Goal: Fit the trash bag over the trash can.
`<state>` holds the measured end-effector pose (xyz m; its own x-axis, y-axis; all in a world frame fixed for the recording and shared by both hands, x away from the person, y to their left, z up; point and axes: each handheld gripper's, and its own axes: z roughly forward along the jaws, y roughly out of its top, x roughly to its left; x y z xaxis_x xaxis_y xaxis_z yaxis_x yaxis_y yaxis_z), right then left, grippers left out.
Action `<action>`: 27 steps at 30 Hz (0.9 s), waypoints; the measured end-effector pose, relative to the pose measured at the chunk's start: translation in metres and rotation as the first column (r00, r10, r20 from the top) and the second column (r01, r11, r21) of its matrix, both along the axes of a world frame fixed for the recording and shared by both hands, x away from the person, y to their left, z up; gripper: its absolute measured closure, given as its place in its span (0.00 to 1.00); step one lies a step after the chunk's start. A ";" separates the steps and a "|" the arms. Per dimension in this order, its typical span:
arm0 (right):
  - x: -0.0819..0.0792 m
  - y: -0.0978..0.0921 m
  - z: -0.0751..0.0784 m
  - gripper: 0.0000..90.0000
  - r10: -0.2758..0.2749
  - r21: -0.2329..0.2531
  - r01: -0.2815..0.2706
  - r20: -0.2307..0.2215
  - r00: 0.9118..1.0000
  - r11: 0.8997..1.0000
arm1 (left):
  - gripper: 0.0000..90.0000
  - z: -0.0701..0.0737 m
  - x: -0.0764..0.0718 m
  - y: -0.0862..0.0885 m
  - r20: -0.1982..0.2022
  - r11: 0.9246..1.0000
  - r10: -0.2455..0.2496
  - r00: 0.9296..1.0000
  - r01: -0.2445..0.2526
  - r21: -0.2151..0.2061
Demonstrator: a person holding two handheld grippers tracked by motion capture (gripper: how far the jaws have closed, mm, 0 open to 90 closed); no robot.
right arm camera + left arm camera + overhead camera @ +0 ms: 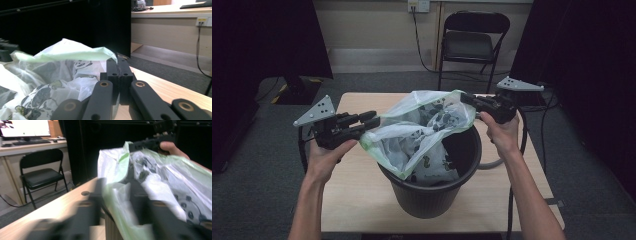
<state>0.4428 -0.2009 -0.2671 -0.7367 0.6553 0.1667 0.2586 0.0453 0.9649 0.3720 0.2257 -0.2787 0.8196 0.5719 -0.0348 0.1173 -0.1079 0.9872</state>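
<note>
Black two-fingered grippers point(371, 121) point(468, 100) with grey perforated triangular plates, brass-ringed pivots, bare forearms.

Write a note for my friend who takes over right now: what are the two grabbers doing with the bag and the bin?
Left gripper: shut on the near-left rim of the thin translucent green-edged plastic bag.
Right gripper: shut on the bag's far-right rim, jaws pressed together.
Bag: stretched open between the two, its lower part hanging inside the round black plastic bin, which stands on the light wooden table.
Done: bag opened and partly lowered in.
Left: probably pull the rim down over the bin's edge all round; it is not folded over yet.
</note>
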 end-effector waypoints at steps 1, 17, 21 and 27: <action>0.001 0.000 0.000 1.00 -0.004 -0.001 0.004 -0.003 1.000 1.000 | 0.96 -0.001 0.003 0.002 -0.006 1.000 0.007 1.000 -0.008 -0.012; 0.035 0.012 -0.047 1.00 -0.037 -0.065 0.028 -0.146 0.989 0.997 | 1.00 -0.056 0.045 -0.002 -0.157 0.986 0.163 0.974 -0.164 0.013; 0.032 0.009 -0.058 1.00 -0.031 -0.092 0.017 -0.155 0.987 0.996 | 1.00 -0.062 0.040 0.002 -0.168 0.986 0.163 0.972 -0.157 0.049; 0.026 0.006 -0.059 0.97 -0.001 -0.097 -0.013 -0.145 0.989 0.995 | 1.00 -0.060 0.032 0.005 -0.149 0.990 0.142 0.979 -0.141 0.022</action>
